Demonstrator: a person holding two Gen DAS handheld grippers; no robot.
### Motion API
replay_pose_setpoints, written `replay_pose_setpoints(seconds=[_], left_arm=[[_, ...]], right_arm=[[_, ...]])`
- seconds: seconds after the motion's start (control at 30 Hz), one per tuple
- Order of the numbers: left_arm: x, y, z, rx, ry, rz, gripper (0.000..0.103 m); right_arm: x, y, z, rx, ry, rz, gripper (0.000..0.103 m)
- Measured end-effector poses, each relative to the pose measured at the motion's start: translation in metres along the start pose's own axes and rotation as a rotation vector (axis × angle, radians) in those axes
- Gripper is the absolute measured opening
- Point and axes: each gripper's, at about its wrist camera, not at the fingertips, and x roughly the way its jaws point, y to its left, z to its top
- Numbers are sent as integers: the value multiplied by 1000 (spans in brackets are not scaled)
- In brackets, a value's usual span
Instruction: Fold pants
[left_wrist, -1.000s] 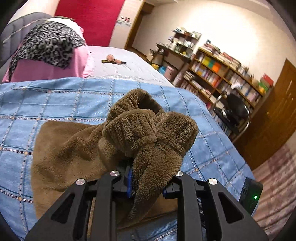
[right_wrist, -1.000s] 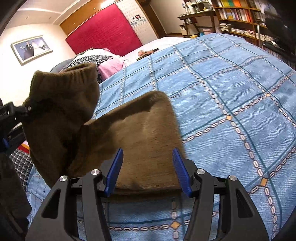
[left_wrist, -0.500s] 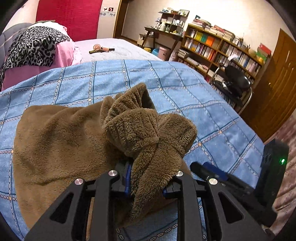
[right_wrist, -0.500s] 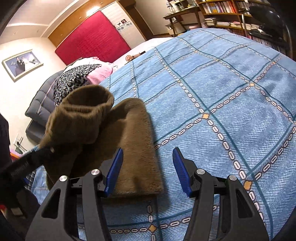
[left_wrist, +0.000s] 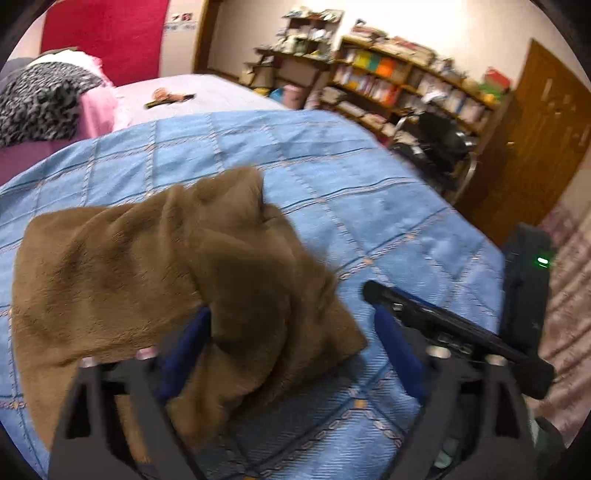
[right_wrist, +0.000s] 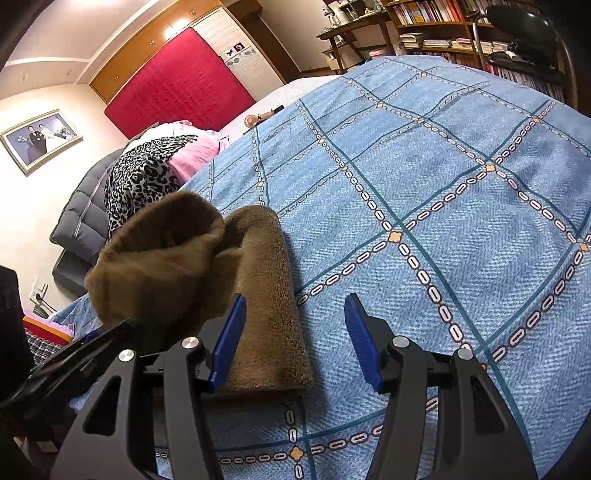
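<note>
The left tongs now stand with their blue pads spread wide apart, where a moment ago they were pinched tight on a bunched end of the brown fleece pants; the bundle has dropped out of the grip and slumps between and in front of the pads, one fold draped over the left-hand pad. The view from these tongs is blurred, so whether the cloth touches the other pad cannot be told. The right tongs are spread as well and grip nothing, as they did a second ago, hovering just beside the folded edge of the pants with only the blue checked bedspread between their pads. From the right view the pants lie on the near left part of the bed, a flat folded strip with a rounded lump of cuff rising on its left, and the left tongs reach in dark at the lower left. The release suggests the carried end has just been laid over the rest, so a fold is likely done; the lump looks loose and probably needs flattening or a further fold.
</note>
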Motion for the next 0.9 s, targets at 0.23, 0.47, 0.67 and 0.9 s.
replay_pose_setpoints(seconds=[0.23, 0.47, 0.67, 0.9], left_arm=[[-12, -1, 0, 1, 13, -135, 90], [-47, 38, -12, -109, -11, -162, 90], [-72, 83, -20, -199, -59, -59, 90], [-79, 117, -25, -262, -84, 10, 90]], right_arm=[[-6, 4, 3, 2, -1, 23, 57], [-12, 11, 15, 47, 7, 130, 57], [-8, 45, 17, -7, 30, 213, 57], [18, 83, 1, -148, 112, 141, 30]])
